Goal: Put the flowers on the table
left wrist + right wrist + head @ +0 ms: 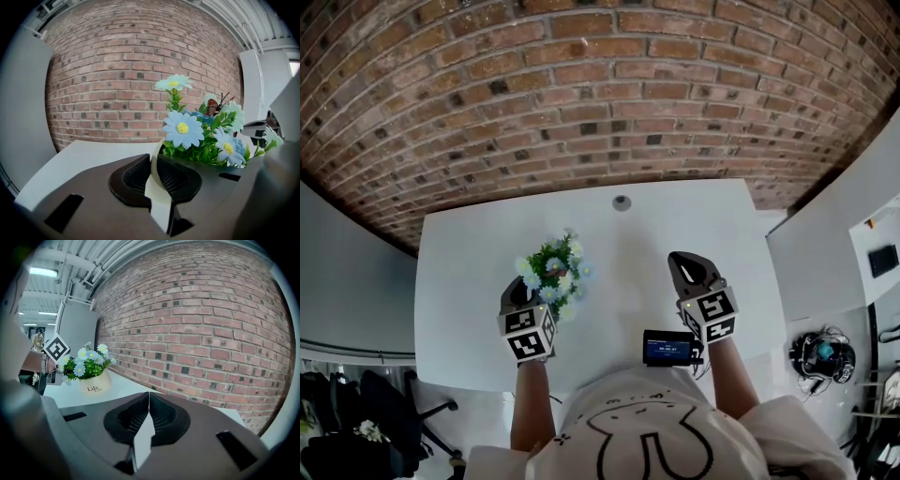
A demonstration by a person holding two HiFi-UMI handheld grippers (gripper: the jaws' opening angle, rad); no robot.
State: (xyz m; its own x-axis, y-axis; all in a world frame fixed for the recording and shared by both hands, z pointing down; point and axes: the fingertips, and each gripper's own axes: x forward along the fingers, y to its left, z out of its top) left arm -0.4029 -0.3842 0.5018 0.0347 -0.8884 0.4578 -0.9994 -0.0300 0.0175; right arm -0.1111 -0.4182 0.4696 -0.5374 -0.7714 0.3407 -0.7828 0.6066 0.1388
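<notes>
Flowers [555,267] in a cream pot [95,384] stood left of centre in the head view, over the white table [675,220]; whether the pot touched it was unclear. The left gripper [157,157] was clamped on the pot's rim, jaws slightly apart. The right gripper [148,397], right of centre, was closed and empty.

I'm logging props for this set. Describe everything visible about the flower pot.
The flower pot is a rounded cream pot, ceramic-looking, printed "Life". It stands upright, packed with artificial-looking blue and white daisies, green leaves and a small butterfly ornament. The left gripper pinches its rim. It sits at or just above the white table; contact is unclear.
</notes>
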